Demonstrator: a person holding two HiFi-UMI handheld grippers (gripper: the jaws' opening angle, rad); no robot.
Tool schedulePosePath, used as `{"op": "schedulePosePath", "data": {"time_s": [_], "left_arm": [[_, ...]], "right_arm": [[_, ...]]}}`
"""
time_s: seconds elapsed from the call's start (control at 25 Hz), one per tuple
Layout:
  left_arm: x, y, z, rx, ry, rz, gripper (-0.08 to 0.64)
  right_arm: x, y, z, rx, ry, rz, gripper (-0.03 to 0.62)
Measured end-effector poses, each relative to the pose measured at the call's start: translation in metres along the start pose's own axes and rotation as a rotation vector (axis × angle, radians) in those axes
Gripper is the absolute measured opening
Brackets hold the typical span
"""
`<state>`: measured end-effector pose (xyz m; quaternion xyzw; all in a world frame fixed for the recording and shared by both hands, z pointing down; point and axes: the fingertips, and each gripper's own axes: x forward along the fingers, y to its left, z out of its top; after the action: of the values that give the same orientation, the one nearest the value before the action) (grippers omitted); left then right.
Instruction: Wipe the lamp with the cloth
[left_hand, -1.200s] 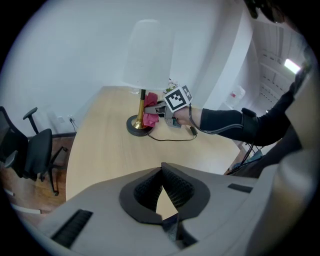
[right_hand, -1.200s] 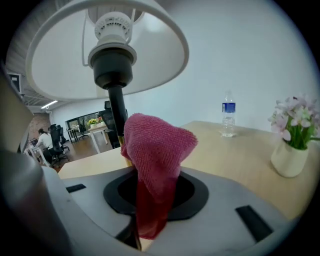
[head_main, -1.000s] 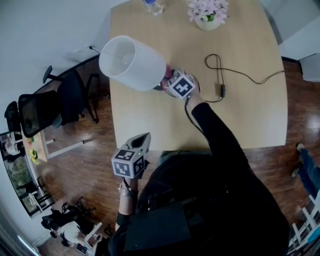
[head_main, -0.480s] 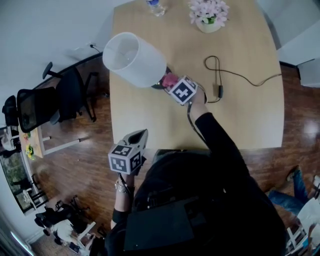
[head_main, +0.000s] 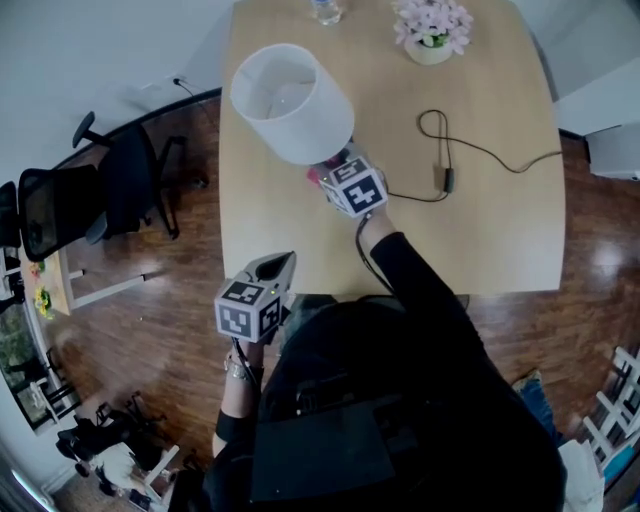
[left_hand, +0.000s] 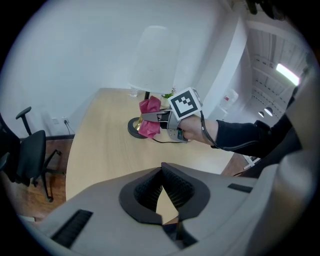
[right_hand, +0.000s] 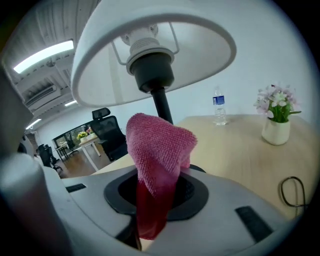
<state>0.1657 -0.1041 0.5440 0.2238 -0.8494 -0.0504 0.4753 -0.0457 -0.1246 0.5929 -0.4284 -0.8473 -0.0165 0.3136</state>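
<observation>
This is an office meeting room. A large pale wooden worktop with rounded corners (head_main: 500, 220) stands on a dark polished wood floor (head_main: 150, 335). Black mesh swivel chairs (head_main: 60, 210) stand at the left of the head view. In the right gripper view, long ceiling strip lights (right_hand: 42, 56) run across the upper left. Below them are a high-backed black office chair (right_hand: 107, 131) and a small white desk (right_hand: 89, 142).

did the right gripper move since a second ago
Yes. In the head view the right gripper has drifted slightly toward the near edge of the light wooden table, judged against the black cord's inline switch.
</observation>
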Motion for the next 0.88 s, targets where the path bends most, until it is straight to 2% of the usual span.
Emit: {"op": "schedulePosePath", "data": {"time_s": [0.16, 0.28, 0.48, 0.68, 0.88], "left_arm": [[-0.013, 0.032, -0.013, 0.015, 0.001, -0.046, 0.012], [-0.027, 0.067, -0.025, 0.016, 0.004, -0.08, 0.012], [-0.041, 0.118, -0.043, 0.034, 0.021, -0.152, 0.012], [-0.049, 0.141, -0.063, 0.047, 0.048, -0.226, 0.012], [-0.047, 0.146, -0.061, 0.051, 0.051, -0.245, 0.012]], "right_arm": [[0.015, 0.0, -0.002, 0.038, -0.04, -0.068, 0.092], [0.028, 0.002, -0.008, 0.084, -0.02, -0.132, 0.092], [0.049, -0.007, -0.027, 0.221, 0.035, -0.224, 0.092], [0.062, -0.01, -0.049, 0.295, 0.126, -0.322, 0.091], [0.057, -0.015, -0.055, 0.421, 0.126, -0.353, 0.091]]}}
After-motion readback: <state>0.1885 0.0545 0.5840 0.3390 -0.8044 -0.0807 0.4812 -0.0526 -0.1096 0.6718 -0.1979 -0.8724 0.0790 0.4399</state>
